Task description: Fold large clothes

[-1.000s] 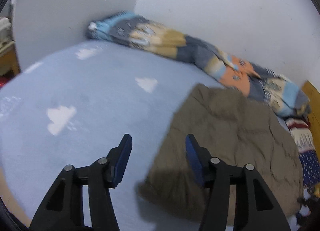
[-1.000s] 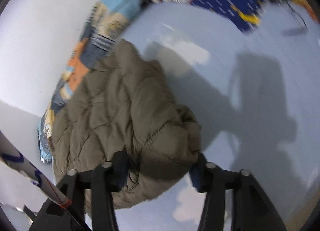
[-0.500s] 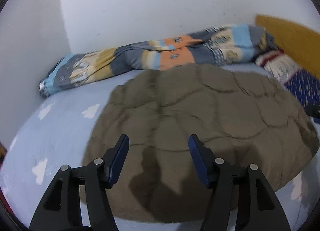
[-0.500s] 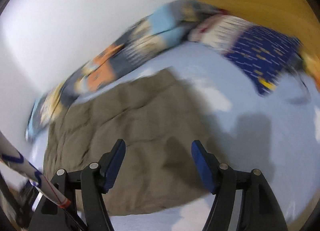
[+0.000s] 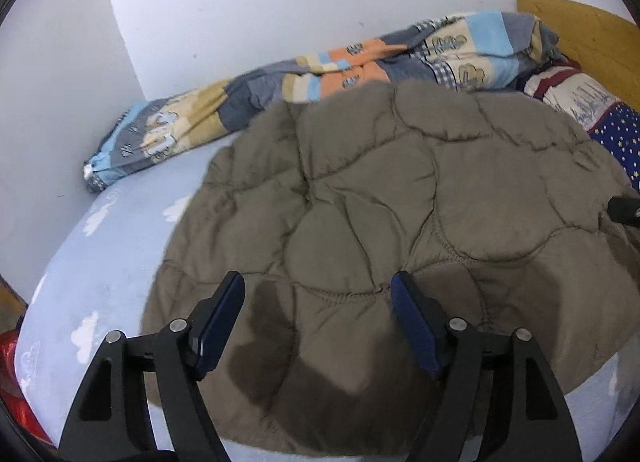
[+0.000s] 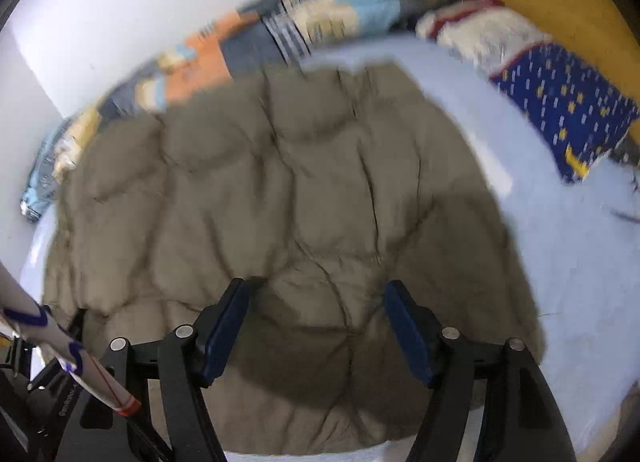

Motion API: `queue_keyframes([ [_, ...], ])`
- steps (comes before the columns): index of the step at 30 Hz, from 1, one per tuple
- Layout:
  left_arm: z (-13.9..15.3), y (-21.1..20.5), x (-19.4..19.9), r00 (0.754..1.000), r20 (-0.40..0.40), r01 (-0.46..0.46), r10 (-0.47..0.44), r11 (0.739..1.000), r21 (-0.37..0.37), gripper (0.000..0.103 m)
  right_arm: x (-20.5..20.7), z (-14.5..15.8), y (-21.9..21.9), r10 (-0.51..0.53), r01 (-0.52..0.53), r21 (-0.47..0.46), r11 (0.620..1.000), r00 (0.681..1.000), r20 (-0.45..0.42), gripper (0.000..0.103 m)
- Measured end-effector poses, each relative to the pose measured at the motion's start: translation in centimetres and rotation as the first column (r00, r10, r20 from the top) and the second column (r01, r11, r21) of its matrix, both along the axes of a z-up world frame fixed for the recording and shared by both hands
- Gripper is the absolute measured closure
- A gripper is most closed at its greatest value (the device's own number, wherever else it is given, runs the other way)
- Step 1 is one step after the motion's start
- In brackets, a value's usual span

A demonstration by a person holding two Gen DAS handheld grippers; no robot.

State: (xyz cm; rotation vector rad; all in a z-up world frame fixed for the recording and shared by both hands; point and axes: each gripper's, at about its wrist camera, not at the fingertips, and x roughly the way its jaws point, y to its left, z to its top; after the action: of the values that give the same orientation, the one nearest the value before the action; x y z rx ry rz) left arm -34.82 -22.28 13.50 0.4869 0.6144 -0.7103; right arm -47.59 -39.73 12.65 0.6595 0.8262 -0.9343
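Both tools hang over the brown quilted padded jacket (image 5: 400, 197) – left tool (image 5: 316, 322) and right tool (image 6: 316, 322) both widening, nothing pinched – with the jacket lying as a compact bundle mid-bed on the pale blue cloud-print sheet (image 5: 100, 270), apparently nearly folded.

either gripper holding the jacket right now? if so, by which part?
Nothing held. Left gripper and right gripper are both opening above the folded brown quilted jacket; their pads are clear of the fabric.
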Motion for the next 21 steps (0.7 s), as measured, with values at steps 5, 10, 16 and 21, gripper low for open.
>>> queue_keyframes([
  [5,1.0,1.1,-0.6,1.0,0.018,-0.017,0.018,0.999,-0.036,0.028,1.0,2.6,3.7,0.144,-0.144,-0.123,0.982,0.99,-0.008,0.027],
  [10,-1.0,0.6,0.0,0.999,-0.032,-0.024,0.025,0.999,0.03,0.028,3.3,-1.2,4.6,0.203,-0.209,-0.034,0.977,0.97,-0.134,0.026],
  [16,0.4,2.1,-0.9,0.999,-0.026,-0.027,0.026,1.0,-0.012,0.028,2.5,-0.4,4.9,0.189,-0.196,-0.052,0.979,0.975,-0.12,0.023],
  [21,3.4,5.3,-3.2,1.0,-0.018,-0.019,0.017,0.995,-0.097,0.028,0.6,4.6,8.8,0.165,-0.178,-0.239,0.954,0.983,-0.076,0.022],
])
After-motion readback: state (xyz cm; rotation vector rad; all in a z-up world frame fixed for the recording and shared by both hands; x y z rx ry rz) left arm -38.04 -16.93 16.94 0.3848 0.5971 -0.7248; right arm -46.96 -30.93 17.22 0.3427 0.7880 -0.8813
